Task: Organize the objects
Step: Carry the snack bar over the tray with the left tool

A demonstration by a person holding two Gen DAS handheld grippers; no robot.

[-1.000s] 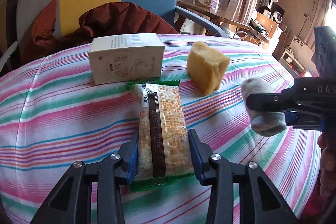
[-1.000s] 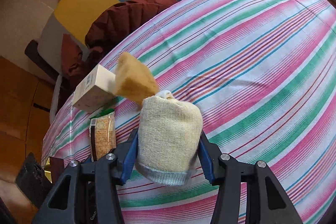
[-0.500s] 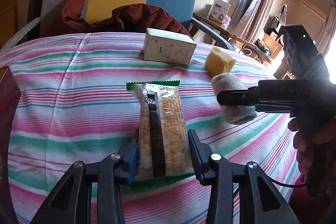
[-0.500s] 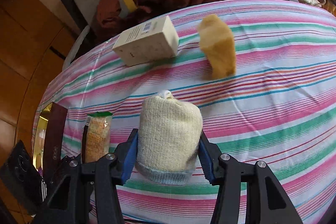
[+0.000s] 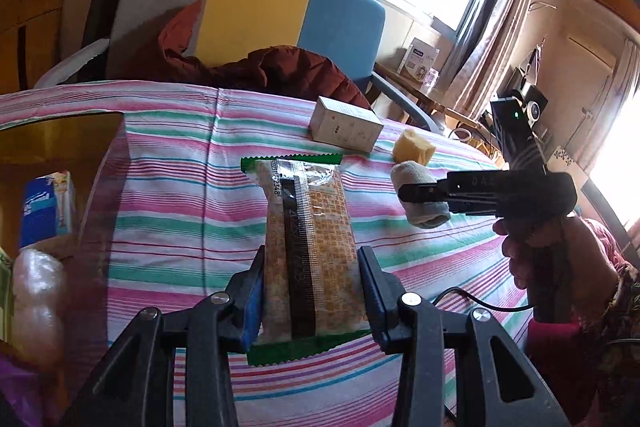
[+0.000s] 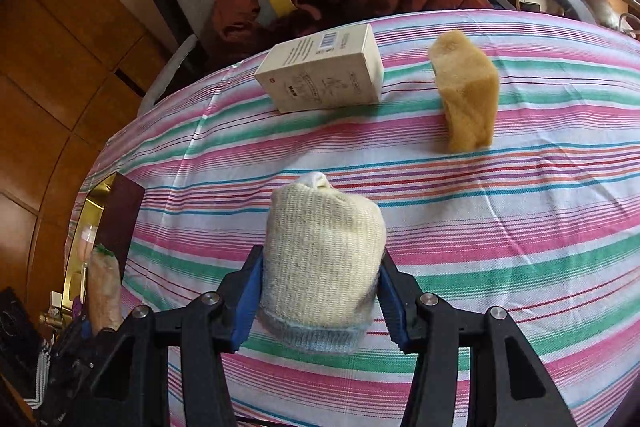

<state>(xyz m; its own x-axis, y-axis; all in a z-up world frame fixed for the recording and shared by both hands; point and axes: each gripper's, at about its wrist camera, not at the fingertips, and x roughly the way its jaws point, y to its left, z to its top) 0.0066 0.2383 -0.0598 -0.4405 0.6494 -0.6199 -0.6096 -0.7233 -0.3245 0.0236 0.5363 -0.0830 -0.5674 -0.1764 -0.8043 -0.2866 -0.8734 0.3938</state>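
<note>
While one striped tablecloth [image 6: 520,227] is spread beneath, one white carton [image 6: 324,73] and one yellow sponge [image 6: 468,95] are seen lying apart on it. One cracker packet [image 5: 310,251], its print only partly readable, is clamped above the cloth by the left gripper [image 5: 312,299], and one rolled sock [image 6: 322,263] by the right gripper [image 6: 320,299].

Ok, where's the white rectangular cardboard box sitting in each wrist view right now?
Left wrist: white rectangular cardboard box upper centre-right, at the far table edge.
Right wrist: same box upper centre, beyond the held rolled cream knit sock.
Shared landmark: yellow sponge block, lying just right of the box in both.
</note>
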